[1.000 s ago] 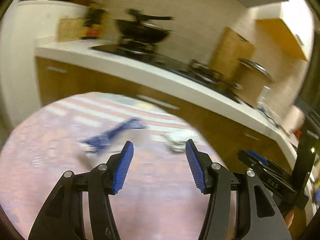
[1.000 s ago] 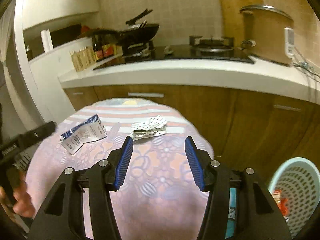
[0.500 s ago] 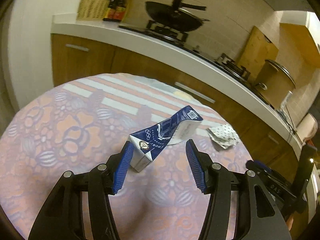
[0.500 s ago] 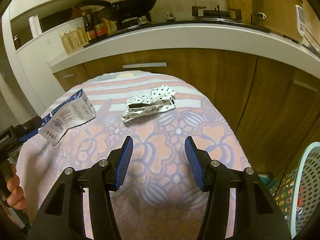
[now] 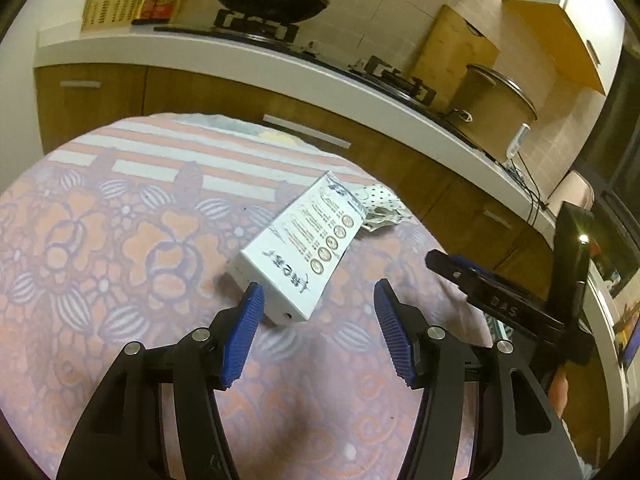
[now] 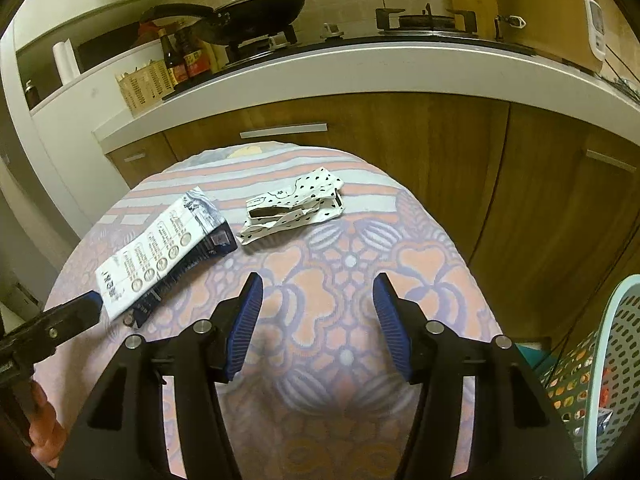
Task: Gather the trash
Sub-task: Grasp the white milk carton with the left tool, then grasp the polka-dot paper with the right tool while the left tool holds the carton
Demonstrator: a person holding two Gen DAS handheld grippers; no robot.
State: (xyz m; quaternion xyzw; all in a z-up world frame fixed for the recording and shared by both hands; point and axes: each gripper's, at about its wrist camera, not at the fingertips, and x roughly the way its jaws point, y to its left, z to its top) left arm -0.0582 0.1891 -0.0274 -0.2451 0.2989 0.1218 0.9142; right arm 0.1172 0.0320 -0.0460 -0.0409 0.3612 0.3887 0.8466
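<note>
Your left gripper (image 5: 318,320) stands with its jaws well apart and nothing clamped. The flattened white and blue printed carton (image 5: 304,246) lies on the table with its near end between the blue ribbed pads; the left pad (image 5: 244,332) sits just beside the carton's corner, and I cannot tell whether it touches. The carton runs away from the jaws toward 1 o'clock.

Your right gripper (image 6: 316,320) is opening, with only bare cloth between its jaws. The crumpled white paper box with black dots (image 6: 294,208) lies at 12 o'clock from it, well clear of the pads. The carton lies at 10 o'clock from these jaws.

The round table carries a pink and purple floral cloth (image 6: 340,280), soft and patterned, striped at the far edge. A pale green perforated plastic basket (image 6: 600,360) stands low at 3 o'clock in the right wrist view, with coloured wrappers inside. Behind the table runs a wooden cabinet front under a white counter (image 6: 400,64) carrying a black wok (image 6: 264,4). Nothing lies between either gripper and the trash.
</note>
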